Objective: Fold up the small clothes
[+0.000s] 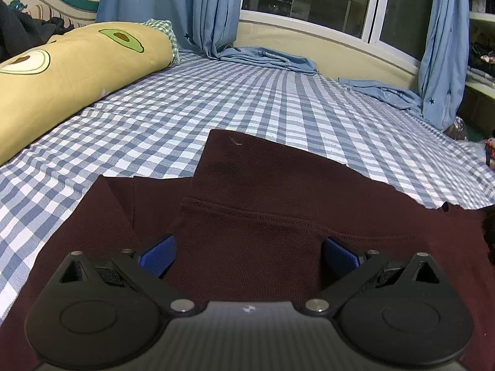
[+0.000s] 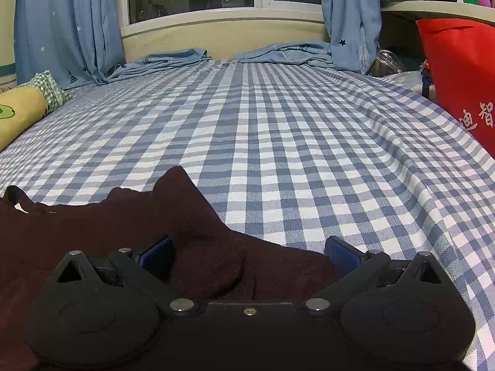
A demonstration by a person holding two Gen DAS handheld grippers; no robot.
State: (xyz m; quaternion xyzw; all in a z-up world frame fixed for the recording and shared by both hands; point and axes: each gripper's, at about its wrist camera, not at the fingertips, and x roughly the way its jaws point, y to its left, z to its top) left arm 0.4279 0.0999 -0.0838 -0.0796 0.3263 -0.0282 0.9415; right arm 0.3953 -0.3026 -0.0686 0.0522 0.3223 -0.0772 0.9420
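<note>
A dark maroon garment (image 1: 263,204) lies on the blue-and-white checked bed sheet (image 1: 191,117), partly folded, with a stitched hem running across its upper layer. My left gripper (image 1: 249,255) hovers low over it, jaws wide apart, blue pads (image 1: 157,256) on either side of the cloth, nothing pinched. In the right wrist view the same maroon garment (image 2: 198,225) shows a bunched, raised fold near its right edge. My right gripper (image 2: 249,255) stands open over that edge, with the fold lying between its blue pads (image 2: 342,255) but not clamped.
A yellow avocado-print pillow (image 1: 71,71) lies along the left of the bed. Blue star curtains (image 2: 65,27) hang by the window, their ends pooled on the sheet (image 2: 278,51). A red bag (image 2: 461,74) stands past the bed's right edge.
</note>
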